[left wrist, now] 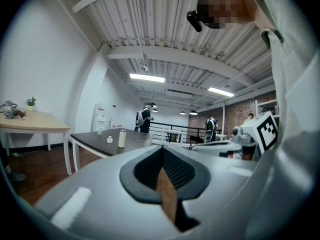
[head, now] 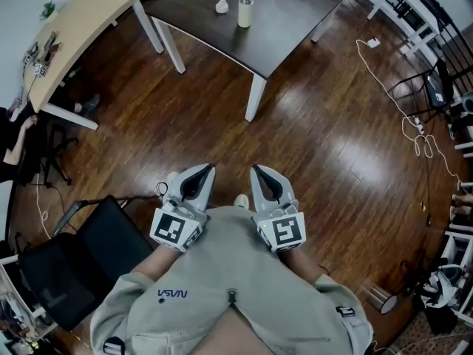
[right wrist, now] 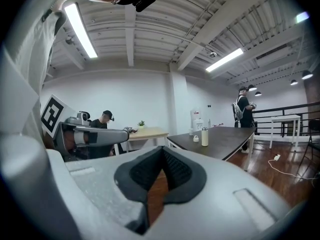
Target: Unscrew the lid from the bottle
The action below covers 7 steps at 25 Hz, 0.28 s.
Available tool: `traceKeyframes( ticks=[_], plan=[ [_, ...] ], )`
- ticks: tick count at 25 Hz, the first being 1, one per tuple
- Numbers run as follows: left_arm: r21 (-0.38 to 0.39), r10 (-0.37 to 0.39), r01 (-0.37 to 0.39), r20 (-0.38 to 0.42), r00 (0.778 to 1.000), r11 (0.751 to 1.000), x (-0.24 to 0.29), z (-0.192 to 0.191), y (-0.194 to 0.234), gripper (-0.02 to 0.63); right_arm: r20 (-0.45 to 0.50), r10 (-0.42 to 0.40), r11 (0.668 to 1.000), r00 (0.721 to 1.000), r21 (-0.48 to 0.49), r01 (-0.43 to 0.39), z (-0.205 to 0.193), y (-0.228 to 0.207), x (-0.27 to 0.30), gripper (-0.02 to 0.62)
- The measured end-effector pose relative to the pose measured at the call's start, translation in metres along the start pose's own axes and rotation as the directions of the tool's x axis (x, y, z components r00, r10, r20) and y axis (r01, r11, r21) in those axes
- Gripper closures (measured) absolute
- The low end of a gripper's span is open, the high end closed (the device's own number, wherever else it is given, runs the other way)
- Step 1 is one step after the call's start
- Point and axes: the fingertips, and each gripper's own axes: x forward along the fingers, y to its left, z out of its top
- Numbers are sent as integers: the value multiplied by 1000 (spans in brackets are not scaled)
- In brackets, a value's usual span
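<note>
At waist level, against the person's sweatshirt (head: 222, 272), the left gripper (head: 201, 170) and right gripper (head: 260, 170) point level, jaws fully together on nothing. This is judged a carrying posture. The bottle (head: 245, 11) stands upright on the dark table (head: 288, 28), well apart and out of reach, its lid apparently in place.

Bottle (head: 245, 11) on table (head: 292, 24), small item (head: 222, 6) just left of it, desk (head: 83, 26) further left
</note>
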Motion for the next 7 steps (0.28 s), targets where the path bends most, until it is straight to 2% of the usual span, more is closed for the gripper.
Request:
traceKeyframes(
  ticks=[7],
  plan=[
    [0, 4, -4, -1, 1000, 1000, -2, 2, 14, 604, 2, 10, 1000, 1000, -11, -10, 0, 6, 12, 598]
  ],
)
